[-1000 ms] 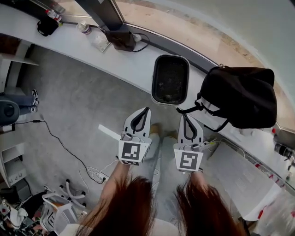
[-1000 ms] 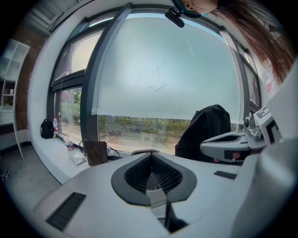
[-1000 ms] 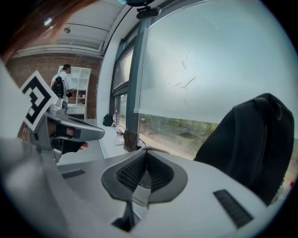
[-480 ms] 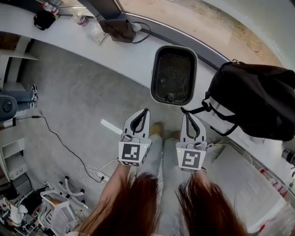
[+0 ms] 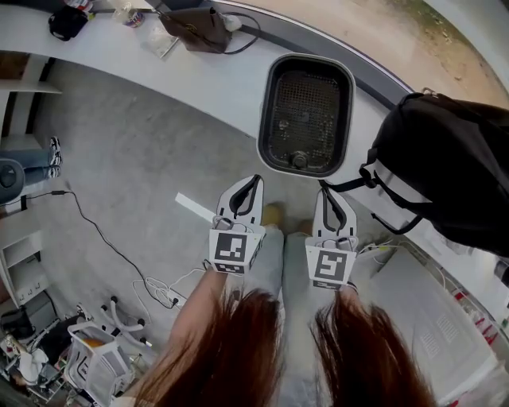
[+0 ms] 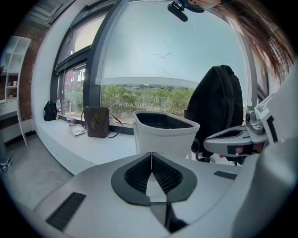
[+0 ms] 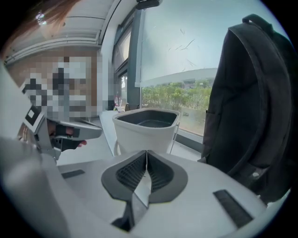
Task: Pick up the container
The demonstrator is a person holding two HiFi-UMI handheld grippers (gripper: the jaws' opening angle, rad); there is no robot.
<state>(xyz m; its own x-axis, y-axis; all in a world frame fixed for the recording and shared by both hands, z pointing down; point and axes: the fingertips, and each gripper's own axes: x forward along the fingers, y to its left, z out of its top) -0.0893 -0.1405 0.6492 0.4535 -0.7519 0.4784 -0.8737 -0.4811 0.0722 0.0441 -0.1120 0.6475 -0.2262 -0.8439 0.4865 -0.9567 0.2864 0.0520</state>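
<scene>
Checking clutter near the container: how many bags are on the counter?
3: a black backpack right of the container, a brown handbag farther left, a small black bag beyond it. Others may be hidden.

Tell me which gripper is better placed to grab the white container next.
Probably the right gripper: the white container sits straight ahead of it, while the left gripper aims at the container's left corner. Both are shut and must open first.
</scene>
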